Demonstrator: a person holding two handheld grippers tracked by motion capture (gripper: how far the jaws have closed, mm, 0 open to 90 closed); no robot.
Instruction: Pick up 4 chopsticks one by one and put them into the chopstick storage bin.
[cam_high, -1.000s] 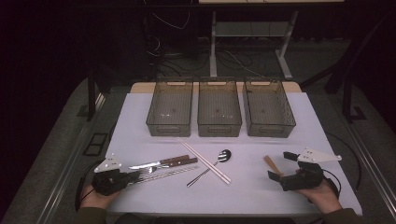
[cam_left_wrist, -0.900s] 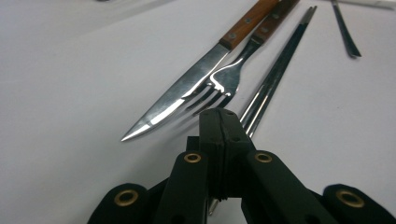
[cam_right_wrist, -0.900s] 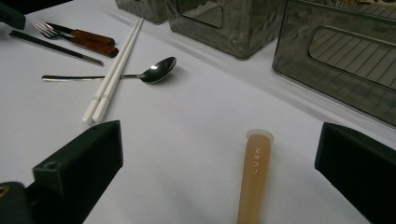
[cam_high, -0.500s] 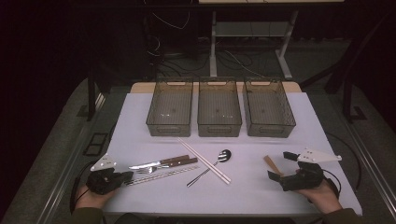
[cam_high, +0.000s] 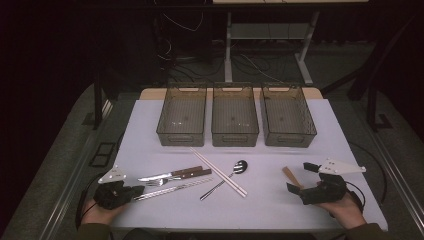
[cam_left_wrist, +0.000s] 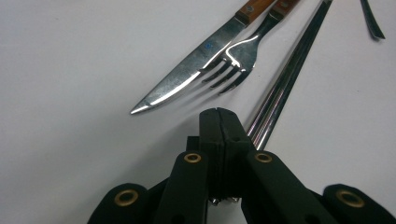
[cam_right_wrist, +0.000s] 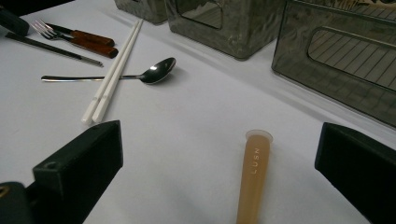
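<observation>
My left gripper rests at the table's near left with its jaws shut and nothing between them. In the left gripper view its tips lie just short of a steel knife, a fork and dark metal chopsticks. At the near right, my right gripper stands open, and a beige plastic stick lies on the cloth between its jaws, untouched. White chopsticks cross a spoon in the middle.
Three clear smoky bins stand in a row at the back of the white table. A hand holds each gripper at the near edge. Dark floor, cables and a desk frame lie beyond.
</observation>
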